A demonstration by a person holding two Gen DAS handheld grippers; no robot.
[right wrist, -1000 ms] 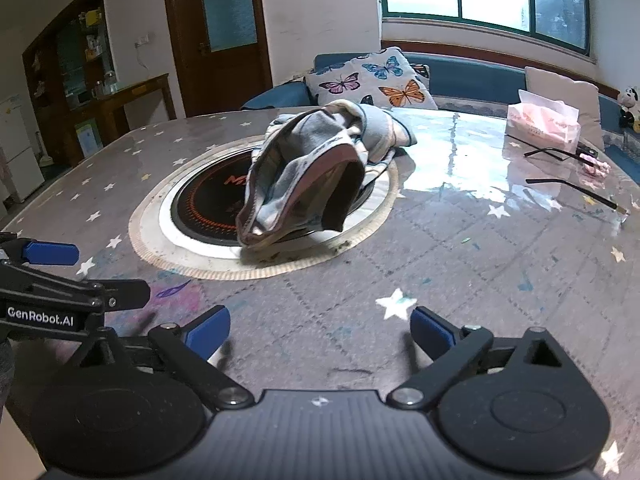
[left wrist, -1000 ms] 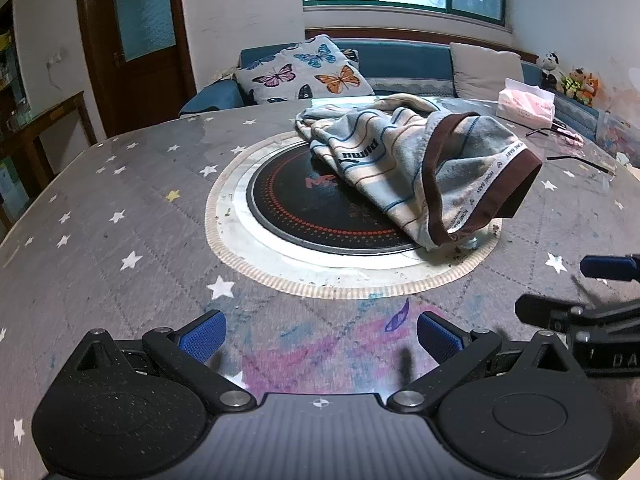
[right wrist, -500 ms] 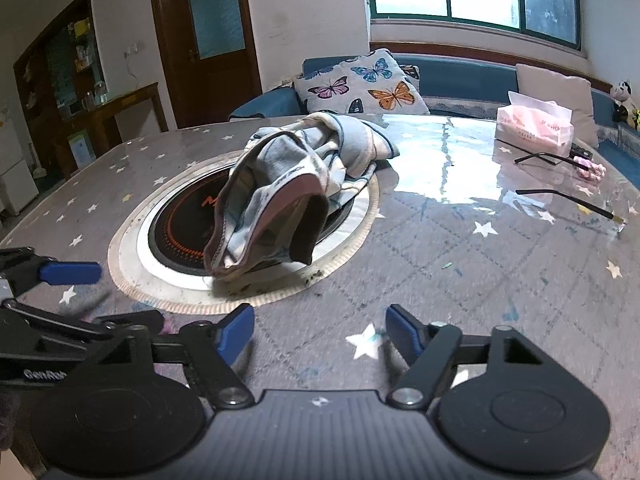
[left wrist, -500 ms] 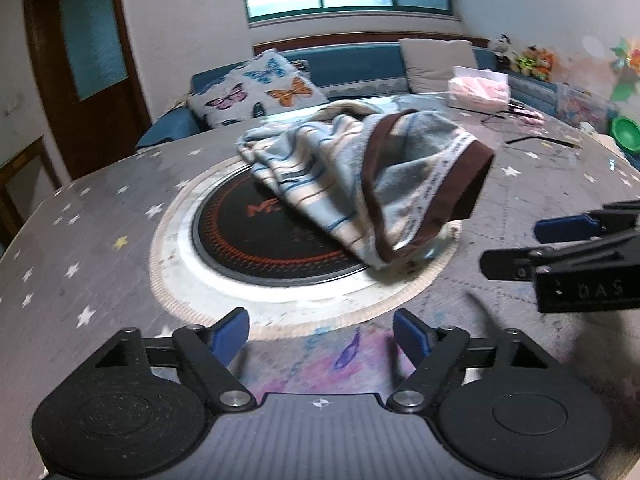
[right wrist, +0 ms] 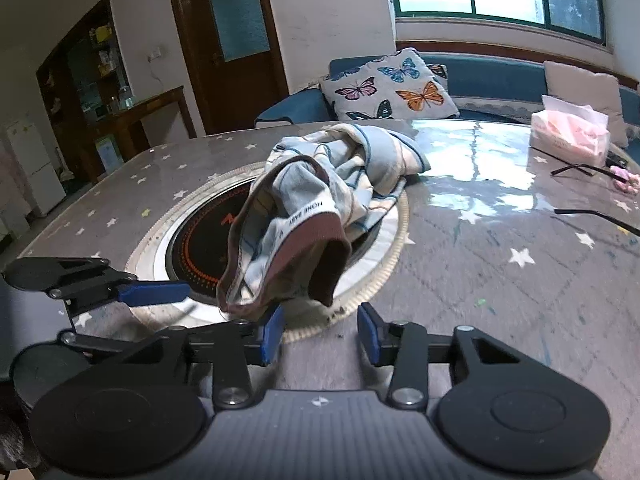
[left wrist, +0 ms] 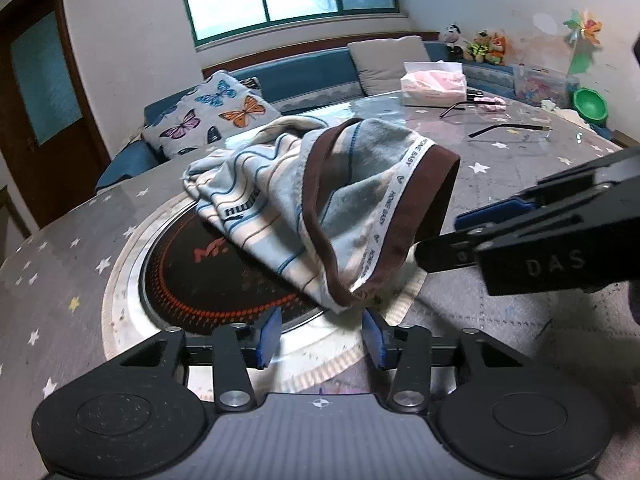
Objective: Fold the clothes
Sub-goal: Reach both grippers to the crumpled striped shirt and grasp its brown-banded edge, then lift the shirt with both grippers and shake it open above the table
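Brown-banded striped shorts (left wrist: 320, 208) lie crumpled at frame centre on the bench (left wrist: 72, 248). Left claw (left wrist: 320, 336) and right claw (right wrist: 320, 334) are closing, nothing pinched yet; next comes gripping the waistband.

garment (left wrist: 288, 200) | blue-striped, brown waistband (open, propped up) | crumpled, unfolded | on round cooktop, table ctr
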